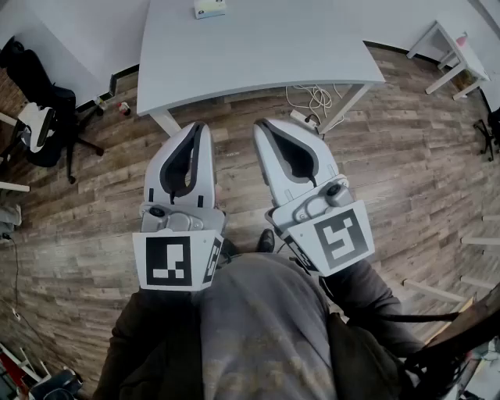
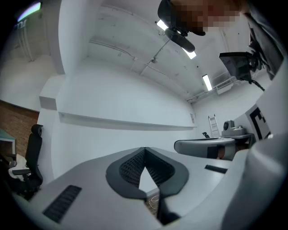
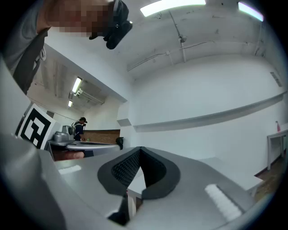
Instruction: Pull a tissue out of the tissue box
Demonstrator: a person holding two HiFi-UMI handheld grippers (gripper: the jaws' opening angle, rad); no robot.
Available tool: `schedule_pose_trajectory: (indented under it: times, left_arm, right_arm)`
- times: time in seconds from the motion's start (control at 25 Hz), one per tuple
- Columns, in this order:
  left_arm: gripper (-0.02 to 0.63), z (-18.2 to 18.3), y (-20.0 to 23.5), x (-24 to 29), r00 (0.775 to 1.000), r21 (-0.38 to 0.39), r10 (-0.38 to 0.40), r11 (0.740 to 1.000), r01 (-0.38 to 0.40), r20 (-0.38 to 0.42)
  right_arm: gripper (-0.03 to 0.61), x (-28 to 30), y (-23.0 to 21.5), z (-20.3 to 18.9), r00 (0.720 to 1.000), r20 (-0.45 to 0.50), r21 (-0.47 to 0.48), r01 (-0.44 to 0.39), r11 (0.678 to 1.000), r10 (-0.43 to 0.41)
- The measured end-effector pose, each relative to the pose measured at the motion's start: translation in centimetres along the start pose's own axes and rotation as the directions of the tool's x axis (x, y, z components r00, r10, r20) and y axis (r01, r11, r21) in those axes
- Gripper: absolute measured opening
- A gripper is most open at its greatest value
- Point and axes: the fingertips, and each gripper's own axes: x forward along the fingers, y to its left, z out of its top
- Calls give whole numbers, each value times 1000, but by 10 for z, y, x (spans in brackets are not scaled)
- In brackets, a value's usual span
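Note:
A small tissue box (image 1: 209, 8) sits at the far edge of the white table (image 1: 258, 47) in the head view. Both grippers hang side by side over the wooden floor, short of the table's near edge and far from the box. My left gripper (image 1: 200, 125) is shut, its tips touching with nothing between them; in the left gripper view (image 2: 144, 149) the dark pads meet at the tip. My right gripper (image 1: 262, 123) is likewise shut and empty, and the right gripper view (image 3: 140, 148) shows its pads closed together. The tissue box does not show in either gripper view.
A black office chair (image 1: 39, 125) stands at the left. White cables and a power strip (image 1: 312, 101) lie on the floor under the table's right side. A small white table (image 1: 453, 55) is at the upper right. A person (image 3: 81, 127) stands far off in the right gripper view.

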Motion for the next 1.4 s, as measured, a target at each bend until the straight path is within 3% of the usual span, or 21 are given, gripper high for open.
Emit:
schedule_pose_trajectory:
  times: [0.52,0.88,1.12,1.4]
  left_arm:
    - [2,-14,-26,12,999,3,11,1000,-11,-30]
    - [2,-28,-39,28,994,0,87,996,-87,-64]
    - [2,-30,-17,50,992,-11,113,993,-114,-63]
    - [2,-60,22,119,993,-30,71,997,-74,-91]
  right_arm:
    - [2,-23,-34,-9,999,8,55,35,998,-36]
    - [2,-32,-69,-22,999,-32,68,-1,998,3]
    - [2,-1,-78,-22,999,-28,54,-35,998,37]
    - [2,68,-113,-51,998,-62,35,-29,999,31]
